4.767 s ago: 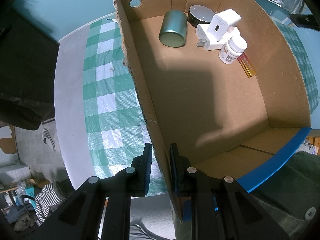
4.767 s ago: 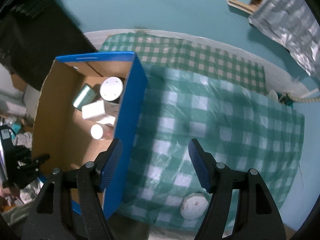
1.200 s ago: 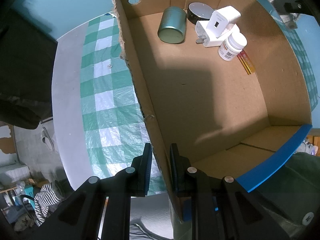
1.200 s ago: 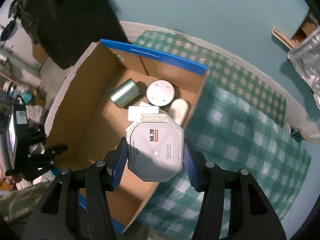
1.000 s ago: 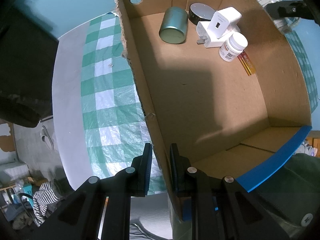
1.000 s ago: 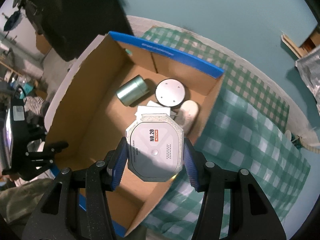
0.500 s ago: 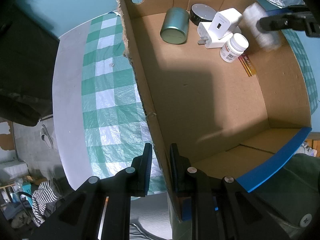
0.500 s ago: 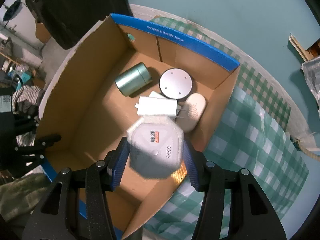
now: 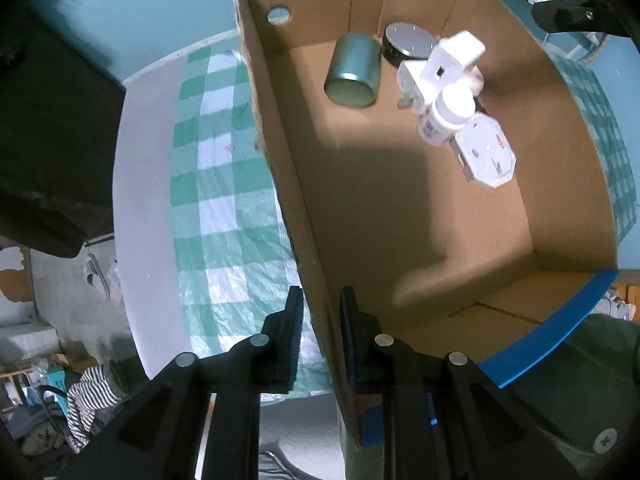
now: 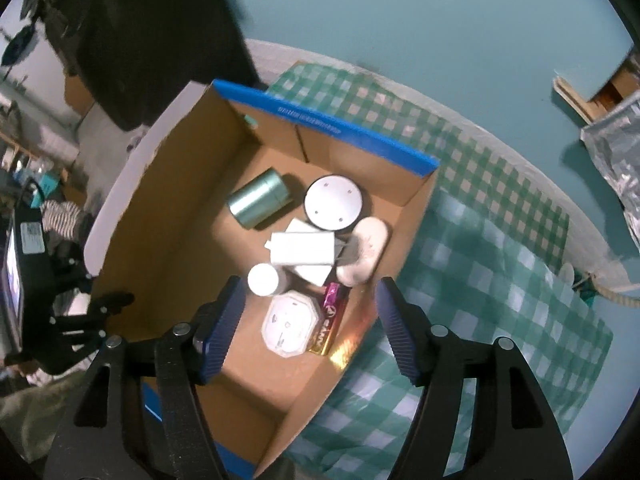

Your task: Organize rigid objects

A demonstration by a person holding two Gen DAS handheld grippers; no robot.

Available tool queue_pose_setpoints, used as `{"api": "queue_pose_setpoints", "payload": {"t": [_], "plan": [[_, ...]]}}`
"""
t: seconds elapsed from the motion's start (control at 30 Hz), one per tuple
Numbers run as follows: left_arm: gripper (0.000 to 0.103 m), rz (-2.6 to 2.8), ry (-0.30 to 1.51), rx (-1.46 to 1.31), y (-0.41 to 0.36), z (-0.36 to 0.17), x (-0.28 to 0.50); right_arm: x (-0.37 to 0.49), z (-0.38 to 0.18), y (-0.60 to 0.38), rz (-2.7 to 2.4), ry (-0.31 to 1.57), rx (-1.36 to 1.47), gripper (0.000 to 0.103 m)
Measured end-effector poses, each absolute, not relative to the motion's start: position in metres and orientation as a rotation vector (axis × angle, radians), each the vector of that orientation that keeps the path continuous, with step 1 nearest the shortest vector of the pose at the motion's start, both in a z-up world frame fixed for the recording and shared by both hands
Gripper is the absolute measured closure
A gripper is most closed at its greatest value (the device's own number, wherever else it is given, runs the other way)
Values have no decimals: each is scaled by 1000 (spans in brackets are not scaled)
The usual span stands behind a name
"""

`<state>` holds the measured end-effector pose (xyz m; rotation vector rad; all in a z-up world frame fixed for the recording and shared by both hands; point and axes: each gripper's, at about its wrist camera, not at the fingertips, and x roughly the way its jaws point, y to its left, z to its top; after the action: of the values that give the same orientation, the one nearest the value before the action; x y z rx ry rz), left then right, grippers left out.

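Green-checked cloth covered the tabletop (image 10: 500,280). Right hand-held gripper (image 10: 308,320) had just opened, empty; the octagonal white device (image 10: 290,330) now lay in the cardboard box (image 10: 324,124), whose wall the left hand-held gripper (image 9: 318,340) pinched.

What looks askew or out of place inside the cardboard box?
The white charger lies tilted across another white block rather than flat, and the octagonal white device rests partly on the pink packet. Nothing looks spilled or damaged.

One box (image 10: 328,128) — seven objects inside
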<state>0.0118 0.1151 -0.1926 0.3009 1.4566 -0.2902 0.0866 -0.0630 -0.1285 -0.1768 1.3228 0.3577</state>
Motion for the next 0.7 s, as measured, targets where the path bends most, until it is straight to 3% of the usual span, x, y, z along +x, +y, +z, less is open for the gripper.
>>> {"api": "queue_pose_setpoints", "payload": {"t": [0.1,0.17,0.33,0.4,0.47,0.7], "plan": [[83,-271,1432,306,113,-181,18,89,-118,-71,323,1304,-140,34],[69,-255,1407,305,111,-170,24,90,-111,-75,307,1286,-125,34],[43,-222,1319,311,103,-135,39,95,-92,-87,239,1236,-89,33],[37,-214,1274,312,99,-118,46,97,-82,-92,206,1211,-72,33],[23,-200,1236,316,96,-104,52,98,-72,-97,184,1191,-49,32],[12,-166,1144,236,92,-55,69,95,-35,-112,105,1126,-26,31]]}}
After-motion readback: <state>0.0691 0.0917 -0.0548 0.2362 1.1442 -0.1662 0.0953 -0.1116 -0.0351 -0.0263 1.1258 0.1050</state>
